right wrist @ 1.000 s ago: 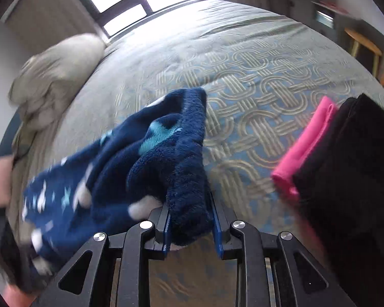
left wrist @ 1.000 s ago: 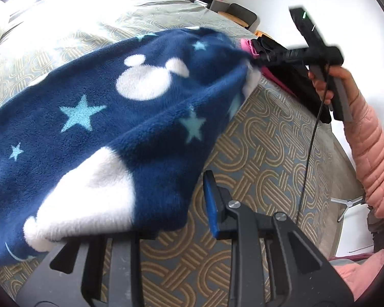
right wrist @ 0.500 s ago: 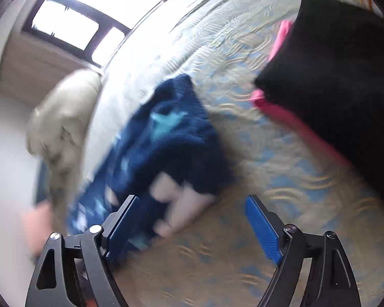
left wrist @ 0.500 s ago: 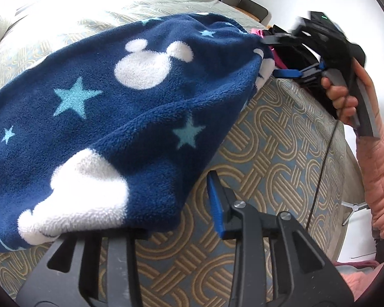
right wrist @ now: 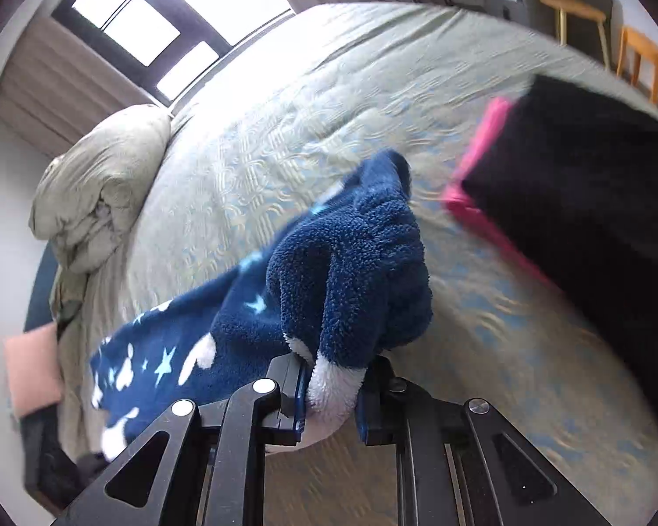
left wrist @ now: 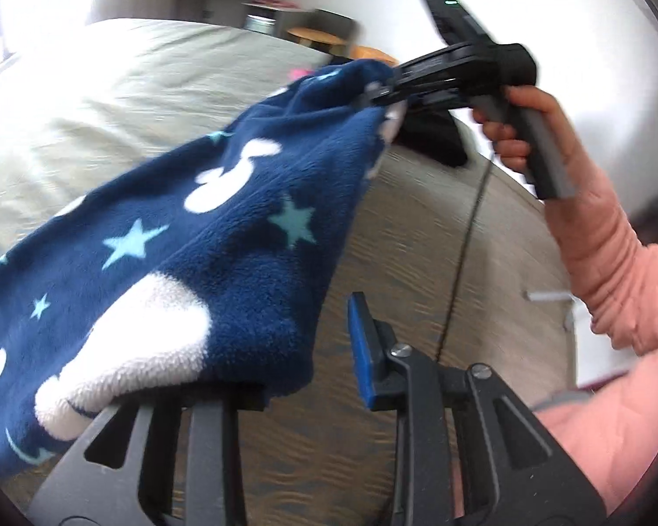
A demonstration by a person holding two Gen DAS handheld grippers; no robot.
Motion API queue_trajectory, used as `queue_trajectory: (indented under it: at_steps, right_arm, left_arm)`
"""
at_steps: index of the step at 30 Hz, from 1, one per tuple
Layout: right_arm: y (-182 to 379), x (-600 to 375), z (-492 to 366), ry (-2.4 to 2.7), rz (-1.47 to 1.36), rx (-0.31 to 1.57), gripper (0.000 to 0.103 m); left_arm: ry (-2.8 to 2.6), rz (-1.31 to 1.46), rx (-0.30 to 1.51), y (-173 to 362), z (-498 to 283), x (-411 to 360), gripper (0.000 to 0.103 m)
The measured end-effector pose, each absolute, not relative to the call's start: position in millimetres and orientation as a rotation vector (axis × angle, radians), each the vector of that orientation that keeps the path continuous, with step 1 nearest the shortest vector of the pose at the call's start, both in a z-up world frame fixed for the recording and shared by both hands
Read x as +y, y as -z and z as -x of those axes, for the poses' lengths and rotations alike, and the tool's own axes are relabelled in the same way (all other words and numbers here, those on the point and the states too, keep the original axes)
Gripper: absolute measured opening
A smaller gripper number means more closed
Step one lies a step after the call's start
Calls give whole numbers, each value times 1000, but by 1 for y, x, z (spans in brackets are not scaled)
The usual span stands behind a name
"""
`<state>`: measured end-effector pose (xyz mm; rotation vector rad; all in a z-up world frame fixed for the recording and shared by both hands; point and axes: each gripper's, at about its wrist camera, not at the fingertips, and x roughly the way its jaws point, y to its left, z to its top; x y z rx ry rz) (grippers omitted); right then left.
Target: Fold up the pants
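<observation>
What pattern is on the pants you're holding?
Navy fleece pants with white mouse heads and light blue stars, clearest in the left wrist view.

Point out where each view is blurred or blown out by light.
Left wrist view: the patterned bedspread smears into streaks, the right gripper is softened by motion, and the far bed washes out to white; the navy star-print fleece pants stay fairly sharp. Right wrist view: the window is overexposed, the folded black garment and pink edge blur, the near fleece is crisp.
</observation>
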<state>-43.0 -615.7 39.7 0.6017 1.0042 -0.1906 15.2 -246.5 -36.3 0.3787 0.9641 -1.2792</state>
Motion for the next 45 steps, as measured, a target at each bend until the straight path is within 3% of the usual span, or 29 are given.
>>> queue_trajectory:
  at_steps: [2,6,7,8,13,17,27,36,45]
  right_arm:
    - [-22,-621,66,264,-549,1066,27]
    - [25,-639,100,483,-568,1214,47]
    - [25,-640,106,492,-601,1196,58]
    - [22,-642,112,503,-631,1170,59]
    - [-22,-634,111,638,-522,1073,61]
    - [-55,-595,78,479,-480,1003,61]
    - [-61,-326,-64,-191,-63,1029,61]
    - [-56,-79,-205,-702,225,1020,61]
    - [22,63,-316,-812,331,1160,61]
  left_arm:
    - [1281,-446,976,52,0,-260,44]
    - [1189,-569,1067,96,9,-281,44]
    - [1176,-553,1080,97,5,-278,44]
    - [1173,-524,1083,93,1,-272,44]
    - [1110,-426,1014,58,-15,-218,44]
    - [892,-274,981,44,-43,-132,53]
    - [214,224,911,44,-97,157,53]
    - [188,464,884,85,-147,208,53]
    - [247,527,924,121,-193,219,53]
